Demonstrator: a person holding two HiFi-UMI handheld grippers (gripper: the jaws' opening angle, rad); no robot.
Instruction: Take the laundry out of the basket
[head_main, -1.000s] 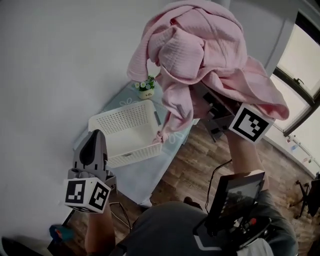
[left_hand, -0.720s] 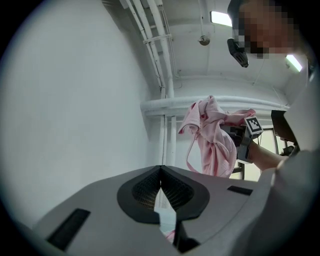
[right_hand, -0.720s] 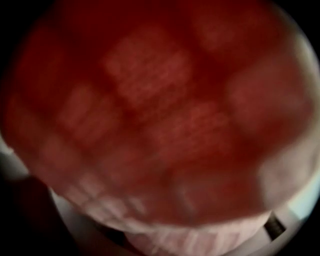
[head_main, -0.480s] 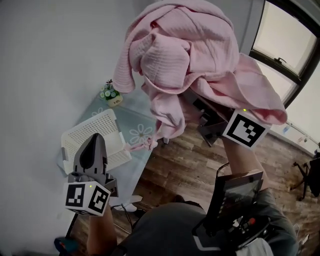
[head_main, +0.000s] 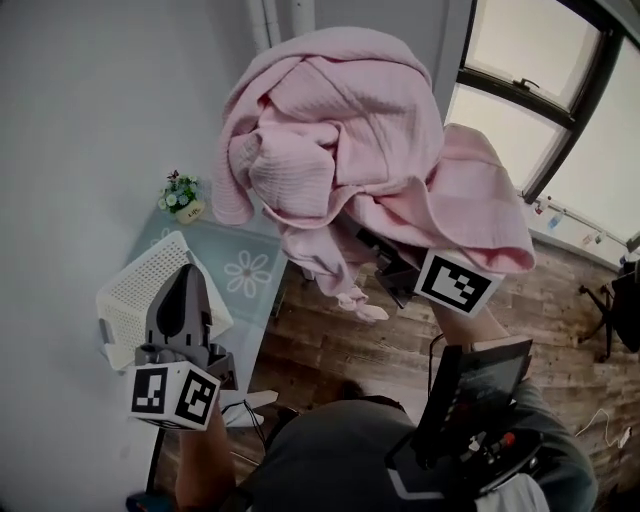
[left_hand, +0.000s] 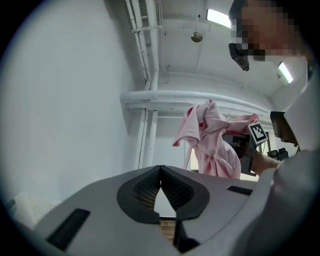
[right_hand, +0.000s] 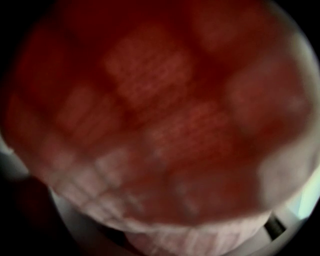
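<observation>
The right gripper (head_main: 396, 268) is clamped on a bundled pink garment (head_main: 340, 150), held high; the cloth drapes over it and fills its own view. The garment hangs well clear of the white laundry basket (head_main: 135, 295) on the glass table (head_main: 248, 272). The left gripper (head_main: 184, 285) is closed and empty, in front of the basket.

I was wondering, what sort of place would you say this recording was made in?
Probably a plain indoor room, perhaps a studio or office rather than a home: wood-plank floor, large dark-framed windows, and bare pipes under the ceiling.
</observation>
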